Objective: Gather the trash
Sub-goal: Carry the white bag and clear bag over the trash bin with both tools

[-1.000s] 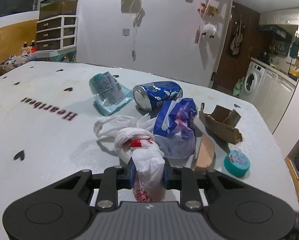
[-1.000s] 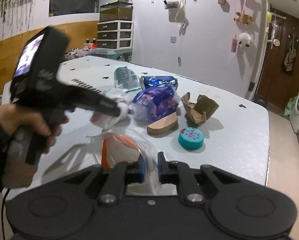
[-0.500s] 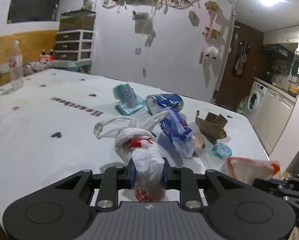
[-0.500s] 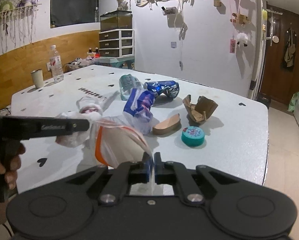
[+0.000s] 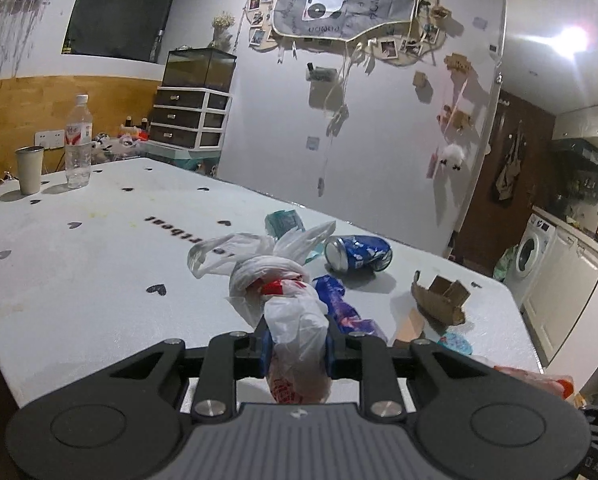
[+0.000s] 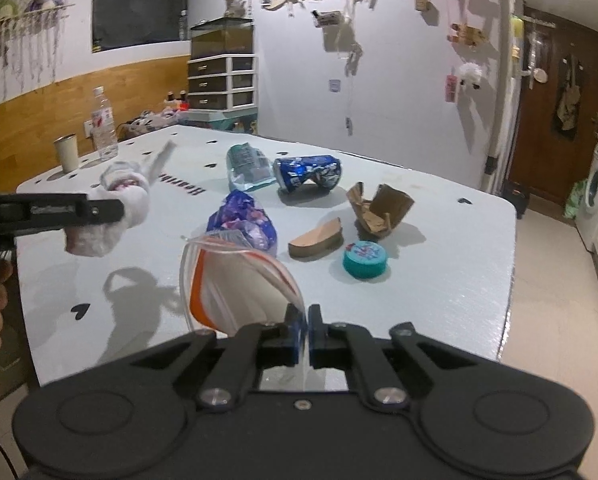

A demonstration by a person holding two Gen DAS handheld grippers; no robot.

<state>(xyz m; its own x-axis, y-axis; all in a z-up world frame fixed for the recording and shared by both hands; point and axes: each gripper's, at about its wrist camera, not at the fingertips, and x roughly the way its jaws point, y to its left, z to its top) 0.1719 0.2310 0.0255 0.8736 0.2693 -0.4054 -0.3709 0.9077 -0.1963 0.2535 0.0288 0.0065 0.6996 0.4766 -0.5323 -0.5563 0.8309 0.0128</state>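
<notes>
Here the left gripper (image 5: 295, 346) is clamped tight on a knotted white plastic bag (image 5: 287, 300), thin, crinkled film with red print showing through, its two loose handle loops flaring above the knot. The bundle bulges out both in front of and behind the blue pads, and in the right wrist view it hangs in the air above the table's near left part, held clear of the surface (its shadow falls on the tabletop below).

The right gripper (image 6: 303, 334) is pinched closed on the edge of a clear zip bag (image 6: 235, 280), a glossy pouch with an orange-red strip along its mouth, which gapes open and stands up from the pads toward the left gripper's bundle.

The table (image 6: 439, 280) is a matte white sheet dotted with small black hearts. Beyond the zip bag lie the rest of the scraps: a crumpled purple-and-blue wrapper (image 6: 245, 220) just behind the pouch; a dented blue can (image 6: 309, 172) on its side; a clear-and-teal packet (image 6: 245, 166) to the can's left; a torn brown cardboard piece (image 6: 379, 208), folded into a rough cup; a curved tan cardboard strip (image 6: 317, 238); and a round teal lid (image 6: 365, 259), flat, nearest the right gripper on the right side. At the far left corner stand a clear water bottle (image 6: 103, 128) and a pale cup (image 6: 67, 153).
</notes>
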